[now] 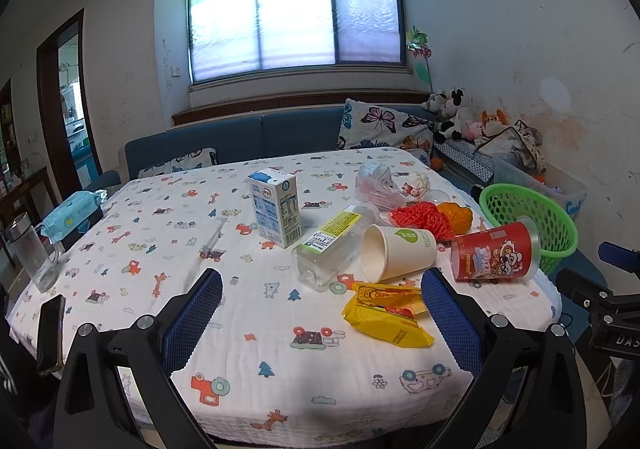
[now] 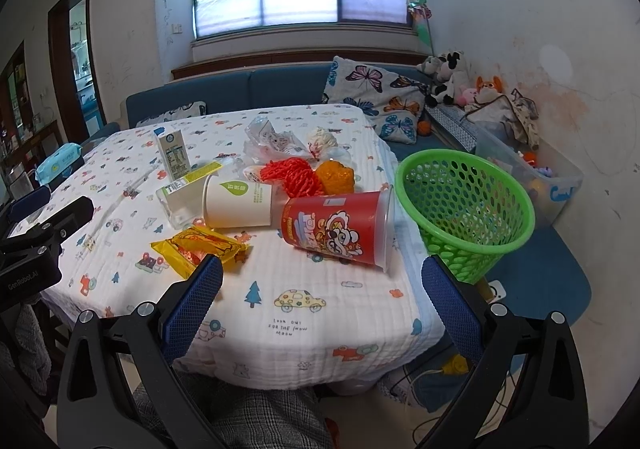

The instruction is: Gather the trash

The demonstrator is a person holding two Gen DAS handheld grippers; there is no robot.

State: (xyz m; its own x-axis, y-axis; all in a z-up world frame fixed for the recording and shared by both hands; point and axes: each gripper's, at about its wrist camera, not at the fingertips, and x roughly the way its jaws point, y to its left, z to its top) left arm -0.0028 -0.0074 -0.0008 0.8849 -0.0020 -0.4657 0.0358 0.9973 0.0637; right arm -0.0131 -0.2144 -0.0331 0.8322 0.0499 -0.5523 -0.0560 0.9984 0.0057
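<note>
The trash lies in a loose cluster on the right part of the counter [image 1: 248, 329], which is covered by a white cloth printed with small cars, trees and giraffes. Nearest the edge is a yellow snack wrapper [image 1: 386, 313], flat on the cloth. Just behind it a white paper cup [image 1: 396, 251] lies on its side with its mouth toward the camera, beside a tipped red snack tub [image 1: 494, 253] with a cartoon print. A clear plastic bottle [image 1: 330, 249] with a yellow label lies against the cup's other side. Behind these sit a red mesh net [image 1: 420, 219], an orange wrapper [image 1: 456, 213], a crumpled clear bag [image 1: 374, 181] and a crumpled tissue [image 1: 416, 183]. A milk carton [image 1: 276, 207] stands upright, apart from the pile.

A green perforated basket [image 2: 464, 205] stands off the counter's right edge, tilted, and it looks empty.

The left hand-held gripper [image 1: 320, 321] hovers above the near edge with its blue pads spread wide, holding nothing. The right hand-held gripper [image 2: 320, 313] is likewise spread apart and empty, over the counter's near right corner.

On the far left of the counter are a wipes pack [image 1: 72, 211], a glass jar [image 1: 34, 253] and a dark phone [image 1: 52, 333]. Beyond, a blue sofa [image 1: 248, 137] runs under a wide window [image 1: 296, 13], with a butterfly cushion [image 1: 384, 127] and plush toys [image 1: 452, 113] in the corner. A doorway [image 1: 68, 105] opens in the left wall.
</note>
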